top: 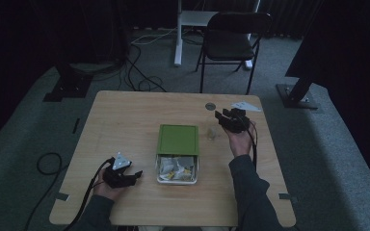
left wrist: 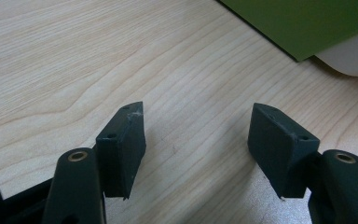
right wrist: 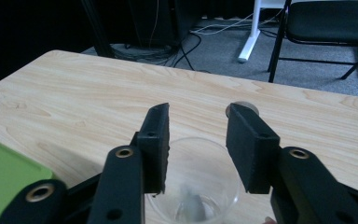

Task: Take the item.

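The table [top: 125, 120] carries a white box [top: 177, 174] near its front edge, with a green lid [top: 178, 139] slid back so that the front part of the box stands open and shows crumpled wrappers [top: 174, 168] inside; to the right of the lid, just beside it, stands a clear plastic cup [top: 211, 133], upright, with something small and pale lying in its bottom; past the cup, toward the table's far edge, lies a small round disc [top: 210, 106].

The right gripper [top: 225, 117] hangs over the cup and slightly beyond it, pointing down and toward the table's left side; in the right gripper view the cup [right wrist: 200, 186] sits directly below and between the two black jaws, its rim level with the pads, so the cup lies straight under the fingers and this hand is by far the nearer to it; the left gripper [top: 134, 176] rests well apart, at the front left of the box.

The right gripper's fingers [right wrist: 156, 147] stand partly apart, about as wide as the cup's mouth; they press on nothing and hold nothing, the cup free on the table beneath them. The left gripper's fingers [left wrist: 123, 149] are spread wide over bare wood, empty, with a corner of the lid [left wrist: 303, 23] and box [left wrist: 354, 56] ahead of them.
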Motion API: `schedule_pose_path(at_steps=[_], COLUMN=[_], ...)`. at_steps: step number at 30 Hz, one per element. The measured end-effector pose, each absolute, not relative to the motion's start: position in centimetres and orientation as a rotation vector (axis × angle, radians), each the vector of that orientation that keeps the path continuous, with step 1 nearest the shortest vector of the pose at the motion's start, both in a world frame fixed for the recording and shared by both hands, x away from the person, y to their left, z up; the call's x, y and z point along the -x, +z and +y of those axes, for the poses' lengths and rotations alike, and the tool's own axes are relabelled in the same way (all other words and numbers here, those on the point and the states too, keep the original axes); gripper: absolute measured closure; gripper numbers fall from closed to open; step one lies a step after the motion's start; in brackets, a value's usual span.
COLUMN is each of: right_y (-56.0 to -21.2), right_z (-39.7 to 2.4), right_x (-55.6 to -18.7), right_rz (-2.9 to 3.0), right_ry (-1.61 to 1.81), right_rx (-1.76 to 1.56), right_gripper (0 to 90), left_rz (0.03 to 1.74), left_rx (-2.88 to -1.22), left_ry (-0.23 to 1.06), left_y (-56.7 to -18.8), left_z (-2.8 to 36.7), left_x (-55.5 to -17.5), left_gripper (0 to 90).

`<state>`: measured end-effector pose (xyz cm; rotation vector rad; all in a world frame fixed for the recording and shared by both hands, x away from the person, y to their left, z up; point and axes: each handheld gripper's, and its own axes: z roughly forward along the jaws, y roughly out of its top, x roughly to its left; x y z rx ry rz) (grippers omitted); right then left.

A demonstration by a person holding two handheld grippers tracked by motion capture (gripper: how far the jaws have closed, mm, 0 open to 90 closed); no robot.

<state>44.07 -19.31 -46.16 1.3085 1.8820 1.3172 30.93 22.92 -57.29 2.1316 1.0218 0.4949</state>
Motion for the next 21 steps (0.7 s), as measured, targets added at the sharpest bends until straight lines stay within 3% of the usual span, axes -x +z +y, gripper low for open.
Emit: schedule_pose_path(at_steps=[21], right_y=[-48.7], right_z=[-23.6], right_x=[-40.8], right_rz=[1.926], right_ry=[1.151], right_rx=[-1.314], right_gripper=[54.7], left_rz=[1.020], left_rx=[-2.132], left_ry=[0.494], left_y=[-57.3], left_z=[22.9], left_x=[-31.0], left_gripper=[37.5])
